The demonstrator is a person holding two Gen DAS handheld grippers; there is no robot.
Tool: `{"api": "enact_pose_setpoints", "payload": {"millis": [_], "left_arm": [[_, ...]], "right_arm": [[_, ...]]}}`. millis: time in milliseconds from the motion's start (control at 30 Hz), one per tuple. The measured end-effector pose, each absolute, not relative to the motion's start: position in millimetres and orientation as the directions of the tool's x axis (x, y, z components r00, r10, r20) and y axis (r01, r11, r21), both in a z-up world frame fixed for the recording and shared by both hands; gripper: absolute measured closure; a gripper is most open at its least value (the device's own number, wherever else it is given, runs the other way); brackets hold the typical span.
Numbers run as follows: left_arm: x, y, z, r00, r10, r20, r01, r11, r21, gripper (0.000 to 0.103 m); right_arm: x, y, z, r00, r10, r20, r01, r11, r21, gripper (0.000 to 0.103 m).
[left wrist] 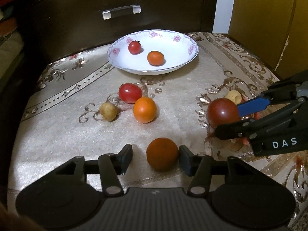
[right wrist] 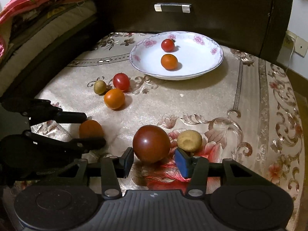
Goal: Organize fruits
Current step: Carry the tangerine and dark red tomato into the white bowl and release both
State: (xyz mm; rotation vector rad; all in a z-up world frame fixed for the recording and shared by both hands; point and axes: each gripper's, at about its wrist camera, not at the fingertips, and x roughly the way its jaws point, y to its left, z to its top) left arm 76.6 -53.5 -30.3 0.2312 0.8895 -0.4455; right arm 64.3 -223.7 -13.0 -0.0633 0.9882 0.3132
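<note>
A white floral plate (left wrist: 184,61) (right wrist: 209,65) holds a small red tomato (left wrist: 134,47) (right wrist: 167,45) and a small orange (left wrist: 155,58) (right wrist: 169,61). On the cloth lie a red tomato (left wrist: 130,93) (right wrist: 121,81), an orange (left wrist: 144,109) (right wrist: 114,98) and a small tan fruit (left wrist: 108,111) (right wrist: 100,86). My left gripper (left wrist: 156,156) (right wrist: 92,130) is open around a dull orange (left wrist: 162,154) (right wrist: 90,129). My right gripper (right wrist: 155,158) (left wrist: 229,115) is open around a dark red tomato (right wrist: 151,143) (left wrist: 222,112). Another tan fruit (right wrist: 189,140) (left wrist: 233,95) lies beside it.
A dark wooden drawer front with a clear handle (left wrist: 121,11) (right wrist: 172,7) stands right behind the plate. Folded bedding (right wrist: 38,15) lies at the far left. The patterned cloth (left wrist: 57,127) covers the table to its edges.
</note>
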Motion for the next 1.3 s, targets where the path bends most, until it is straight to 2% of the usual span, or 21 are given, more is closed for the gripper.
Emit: {"api": "enact_pose_setpoints", "payload": {"millis": [67, 133, 200, 267, 500, 933, 1300], "left_arm": [[77, -55, -30, 0.548, -0.282, -0.788, 0.472, 0.882, 0.012, 0.047], [77, -55, -29, 0.531, -0.303, -0.791, 0.477, 0.879, -0.016, 0.060], [78, -56, -29, 0.526, -0.308, -0.793, 0.477, 0.879, -0.025, 0.063], [79, -57, -28, 0.520, -0.310, -0.796, 0.480, 0.877, -0.028, 0.064], [85, -58, -15, 0.521, -0.336, -0.785, 0.483, 0.874, -0.054, 0.064], [142, -73, 14, 0.622, -0.324, -0.712, 0.421, 0.906, -0.044, 0.064], [189, -86, 6, 0.650, -0.288, -0.703, 0.387, 0.922, -0.020, 0.065]], "right_arm": [[65, -223, -13, 0.516, 0.236, -0.824, -0.290, 0.953, 0.091, 0.058], [68, -223, -13, 0.525, 0.239, -0.817, -0.289, 0.953, 0.093, 0.058], [71, -221, -14, 0.522, 0.243, -0.817, -0.293, 0.951, 0.096, 0.058], [72, -220, -14, 0.529, 0.241, -0.814, -0.297, 0.951, 0.089, 0.068], [72, -218, -13, 0.533, 0.246, -0.810, -0.305, 0.948, 0.087, 0.069], [102, -231, 10, 0.627, 0.252, -0.737, -0.238, 0.963, 0.127, 0.069], [150, -238, 4, 0.659, 0.214, -0.721, -0.203, 0.974, 0.104, 0.068]]}}
